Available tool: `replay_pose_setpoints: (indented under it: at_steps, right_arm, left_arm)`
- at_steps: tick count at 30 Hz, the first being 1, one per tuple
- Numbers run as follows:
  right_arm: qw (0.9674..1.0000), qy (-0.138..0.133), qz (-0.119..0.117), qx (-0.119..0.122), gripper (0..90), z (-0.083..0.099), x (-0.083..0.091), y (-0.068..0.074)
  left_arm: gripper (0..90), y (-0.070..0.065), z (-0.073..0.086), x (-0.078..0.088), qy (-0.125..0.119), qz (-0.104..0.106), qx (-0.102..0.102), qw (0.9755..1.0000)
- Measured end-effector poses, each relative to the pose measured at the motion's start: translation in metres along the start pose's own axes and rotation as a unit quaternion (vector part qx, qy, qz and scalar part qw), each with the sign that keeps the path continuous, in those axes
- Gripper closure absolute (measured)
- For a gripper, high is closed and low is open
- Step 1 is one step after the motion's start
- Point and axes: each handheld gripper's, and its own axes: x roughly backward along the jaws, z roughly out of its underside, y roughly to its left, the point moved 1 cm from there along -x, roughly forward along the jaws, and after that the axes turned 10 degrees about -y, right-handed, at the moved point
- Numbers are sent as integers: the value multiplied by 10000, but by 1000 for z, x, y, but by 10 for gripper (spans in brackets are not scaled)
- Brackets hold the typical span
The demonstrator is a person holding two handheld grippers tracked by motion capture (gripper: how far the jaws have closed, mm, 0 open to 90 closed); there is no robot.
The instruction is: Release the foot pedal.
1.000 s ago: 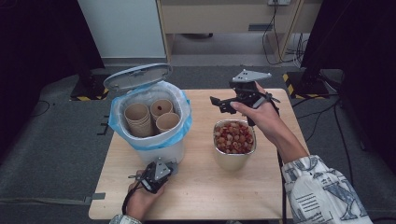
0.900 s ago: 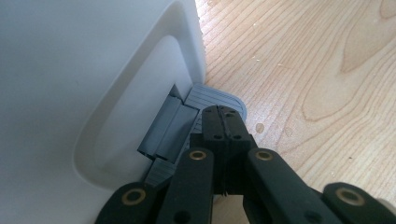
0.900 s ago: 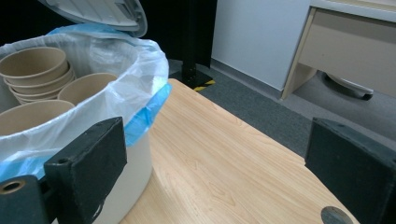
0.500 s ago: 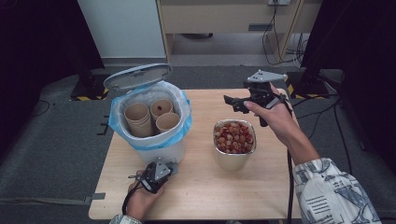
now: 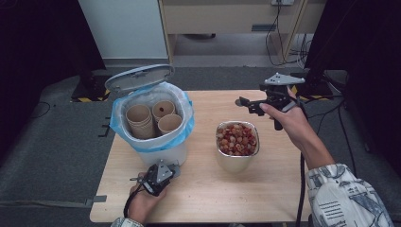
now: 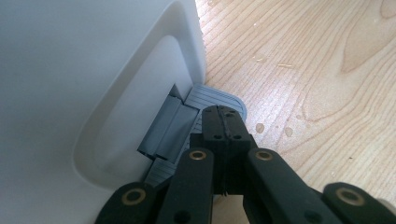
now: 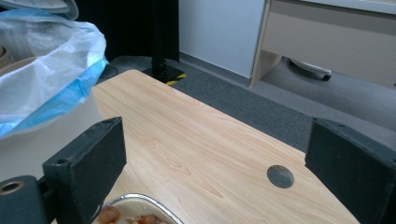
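High view: left hand-held gripper point(image 5: 142, 179), pressed together, rests on the bin's point(image 5: 156, 151) pedal point(image 6: 212, 99); right hand-held gripper point(image 5: 246, 105), spread empty, hovers beyond the bowl point(image 5: 236, 158) beside the bin.

Left tongs point(image 5: 141, 178) closed and low; right tongs point(image 5: 246, 104) agape, raised.

It looked like a lab or office room set up for recording. A small wooden table point(image 5: 283, 189) stood on grey carpet point(image 5: 52, 156), with black curtains point(image 5: 42, 42) hung at both sides. Behind it were a white panel point(image 5: 125, 28) and a pale wood desk point(image 5: 227, 16) with cables point(image 5: 279, 35) trailing down to the floor. Yellow-and-black hazard tape point(image 5: 87, 99) marked the feet of dark stands. A round cable hole point(image 7: 280, 176) was cut through the tabletop, as in office furniture
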Motion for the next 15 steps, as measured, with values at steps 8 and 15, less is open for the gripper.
replay_pose_setpoints:
  at_steps: [8, 15]
  right_arm:
    - [9999, 28, 113, -64, 56, 8, 5, -10]
    - [9997, 39, 211, -109, 56, 13, 11, -19]
  left_arm:
    - [898, 0, 0, 0, -2, -4, 15, 10000]
    - [738, -3, -1, 13, 2, 10, 227, 9997]
